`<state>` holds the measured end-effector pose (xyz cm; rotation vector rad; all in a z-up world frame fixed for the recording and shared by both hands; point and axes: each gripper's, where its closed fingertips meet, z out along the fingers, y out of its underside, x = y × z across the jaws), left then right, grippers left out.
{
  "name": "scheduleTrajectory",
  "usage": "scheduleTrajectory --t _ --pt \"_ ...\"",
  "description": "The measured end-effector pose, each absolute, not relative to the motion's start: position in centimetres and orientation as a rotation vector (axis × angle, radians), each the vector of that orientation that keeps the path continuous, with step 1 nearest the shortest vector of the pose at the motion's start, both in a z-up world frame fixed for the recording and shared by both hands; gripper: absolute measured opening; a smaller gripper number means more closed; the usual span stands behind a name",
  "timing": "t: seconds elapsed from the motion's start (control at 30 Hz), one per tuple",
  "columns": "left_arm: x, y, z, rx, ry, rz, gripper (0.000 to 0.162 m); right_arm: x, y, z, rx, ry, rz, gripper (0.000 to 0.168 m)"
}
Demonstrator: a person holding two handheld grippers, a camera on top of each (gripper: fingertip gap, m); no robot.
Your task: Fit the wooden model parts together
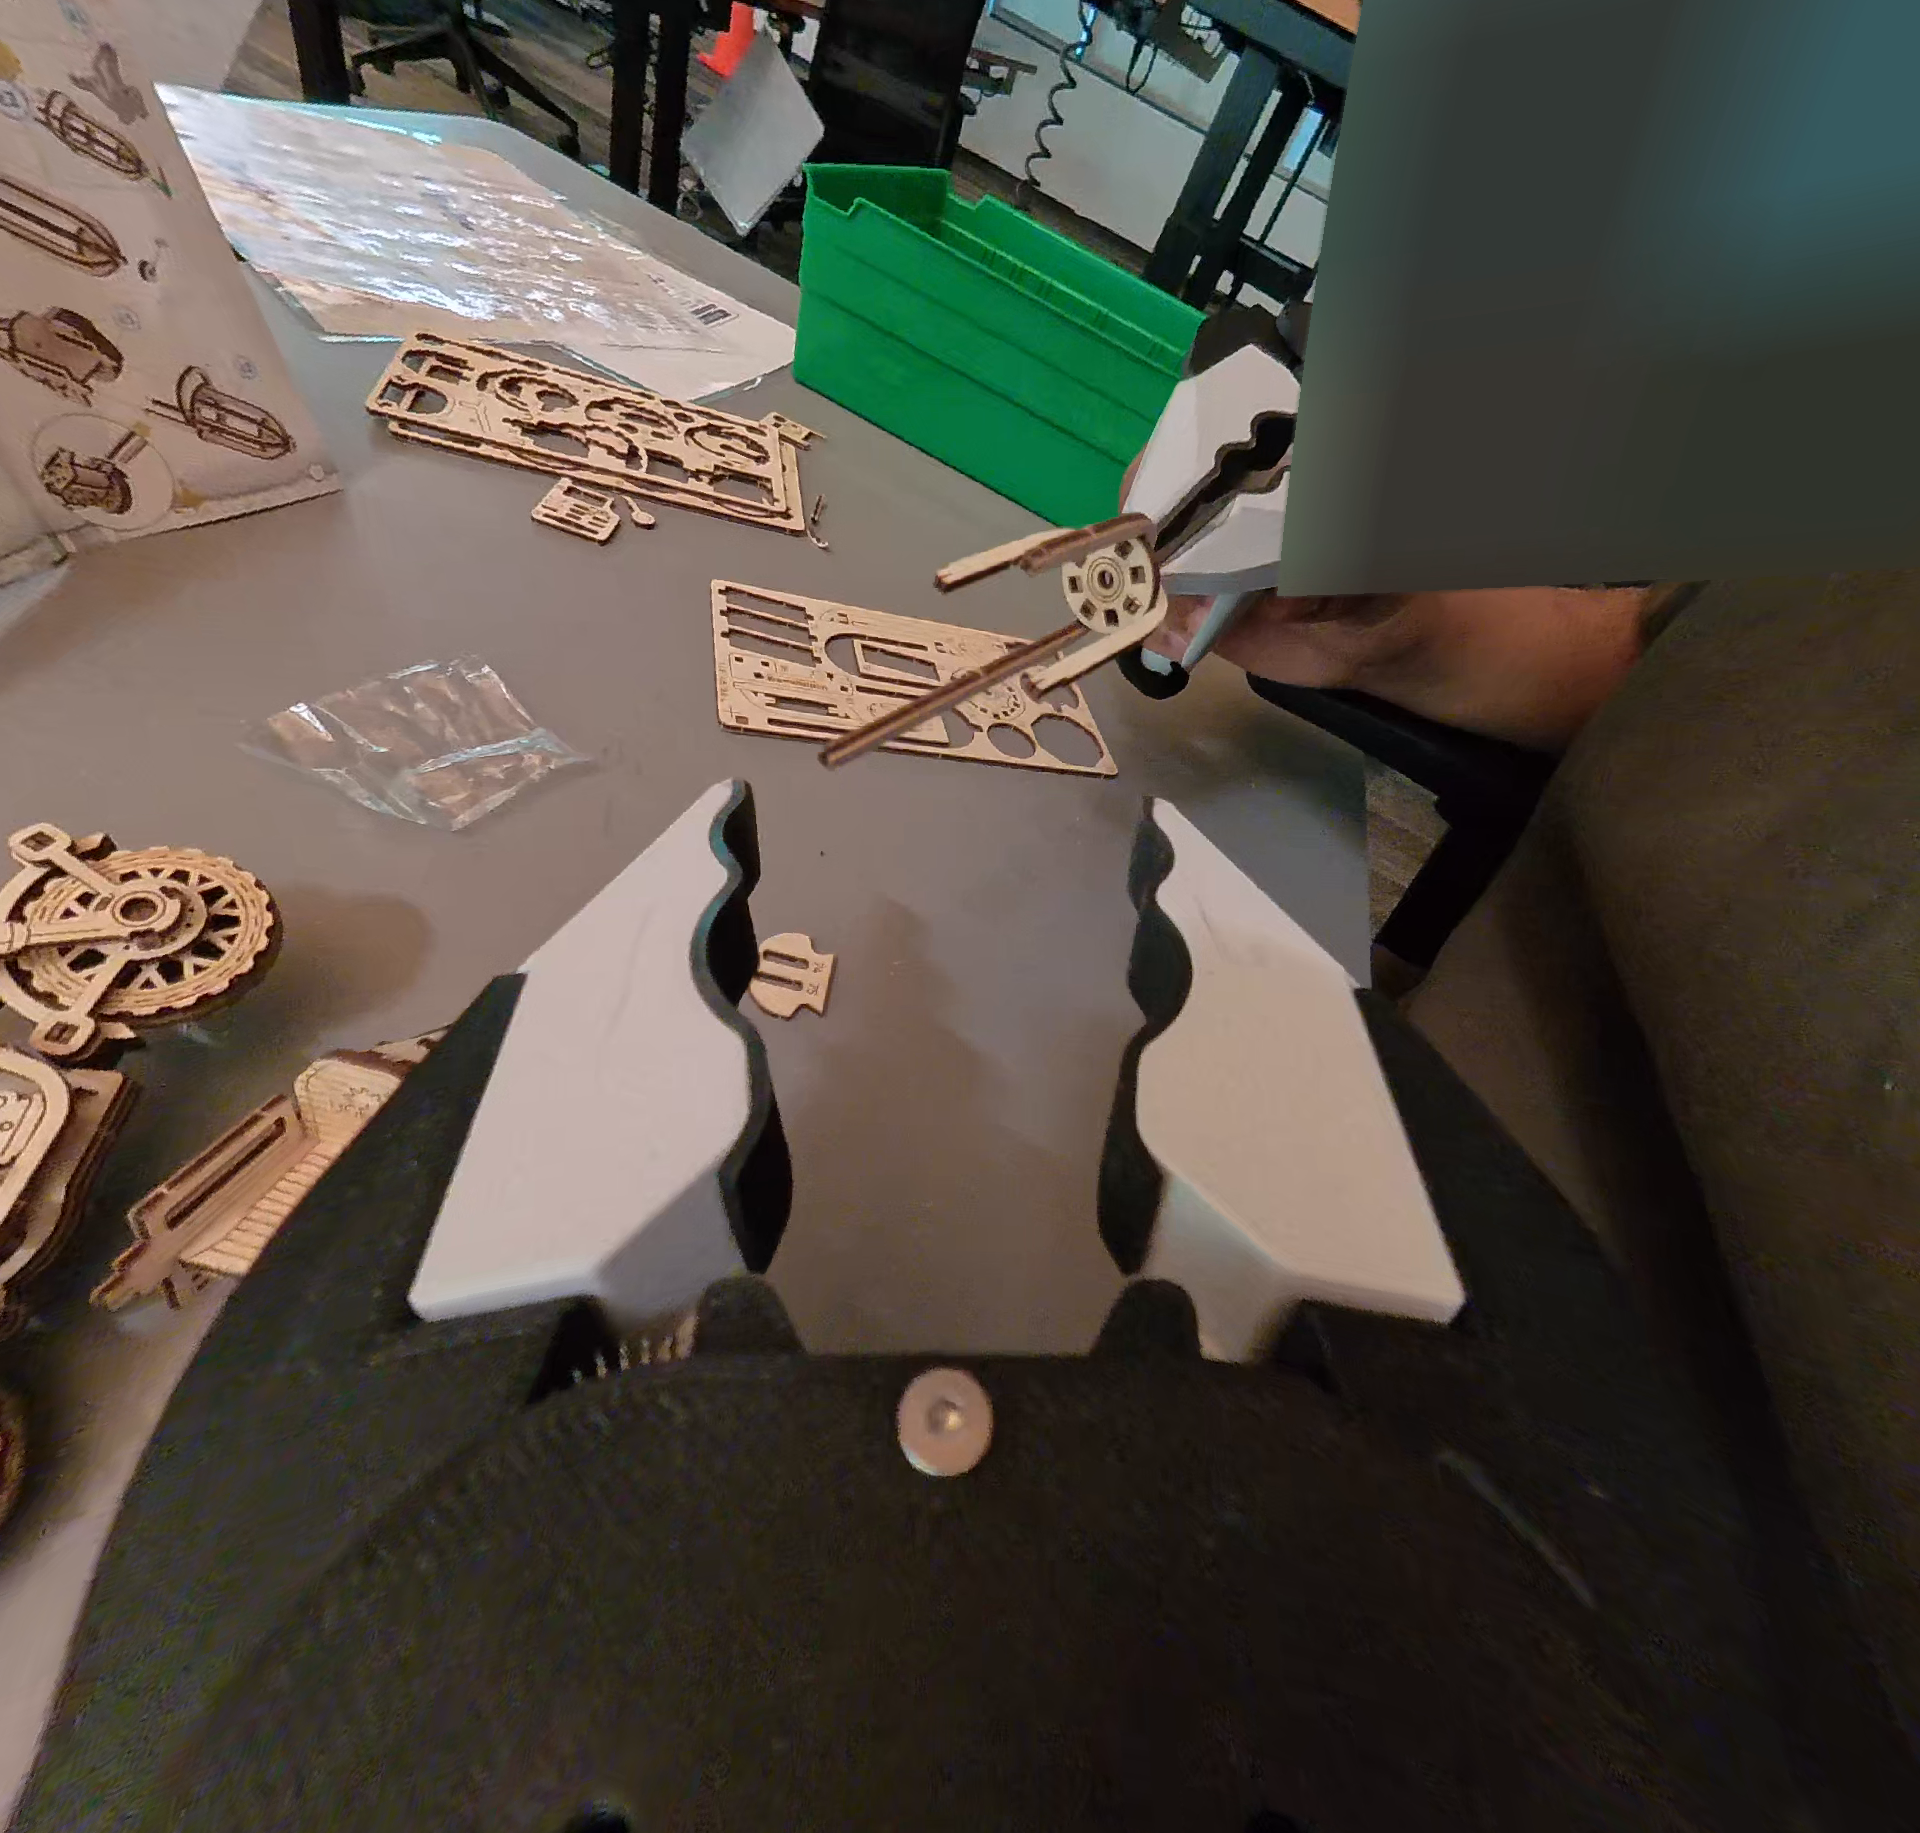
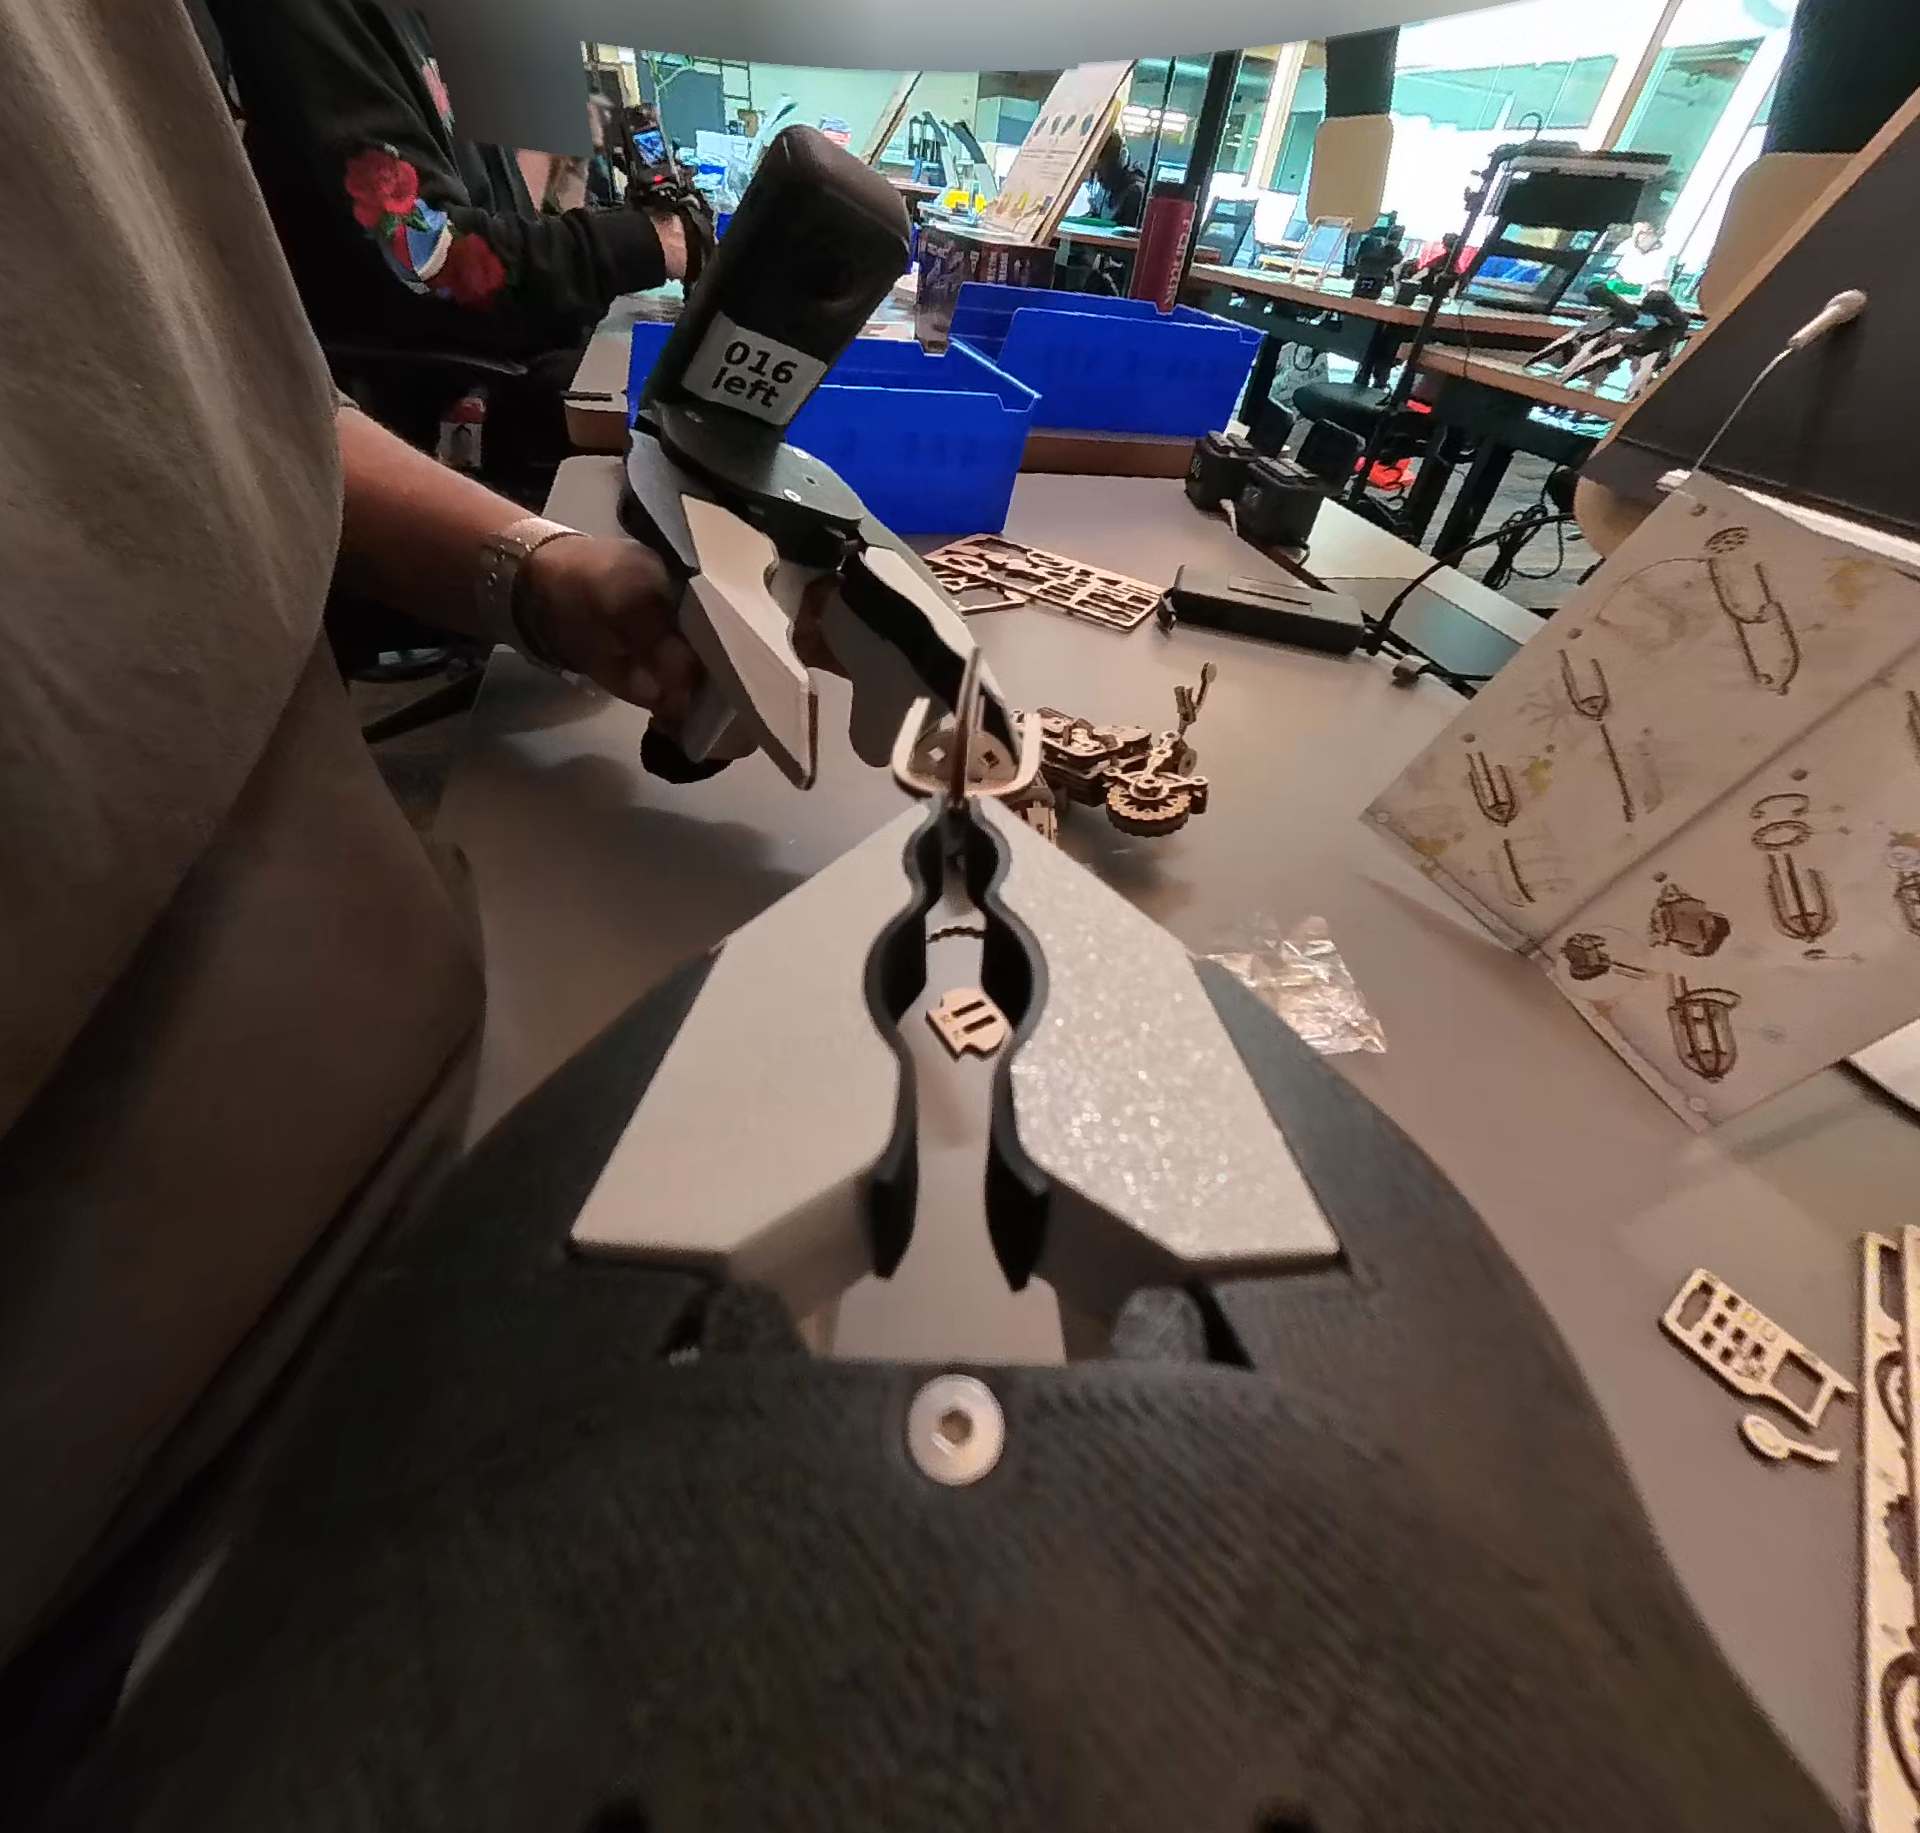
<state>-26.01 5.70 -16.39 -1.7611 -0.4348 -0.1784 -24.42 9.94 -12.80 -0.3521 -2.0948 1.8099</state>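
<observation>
My left gripper (image 1: 940, 801) is open and empty, low over the grey table (image 1: 623, 620). A small flat wooden piece (image 1: 795, 975) lies on the table between its fingers, close to the left finger. My right gripper (image 2: 951, 817) is shut on a wooden fork-shaped assembly (image 2: 961, 755) with a round hub (image 1: 1110, 578) and two long prongs, held in the air. In the left wrist view the right gripper (image 1: 1158, 536) sits ahead and to the right. In the right wrist view the left gripper (image 2: 842, 744) is just beyond the assembly, and the small piece (image 2: 968, 1027) shows below the fingers.
A green bin (image 1: 987, 349) stands at the back. Two punched wooden sheets (image 1: 592, 433) (image 1: 904, 682), a clear plastic bag (image 1: 416, 744), a wheel assembly (image 1: 135, 931) and an instruction booklet (image 1: 125, 277) lie around. Blue bins (image 2: 914, 412) and a wooden motorcycle model (image 2: 1122, 755) are farther off.
</observation>
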Motion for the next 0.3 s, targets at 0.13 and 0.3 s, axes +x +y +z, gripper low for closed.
scheduleTrajectory --t 0.13,0.3 --pt "-26.05 5.65 -16.39 -1.761 -0.438 -0.175 0.072 -24.43 9.98 -12.67 -0.362 -2.089 1.828 0.0" --pt "-26.22 5.75 -16.56 -1.763 -0.447 -0.184 0.071 -24.47 10.21 -12.62 -0.388 -2.092 1.858 0.0"
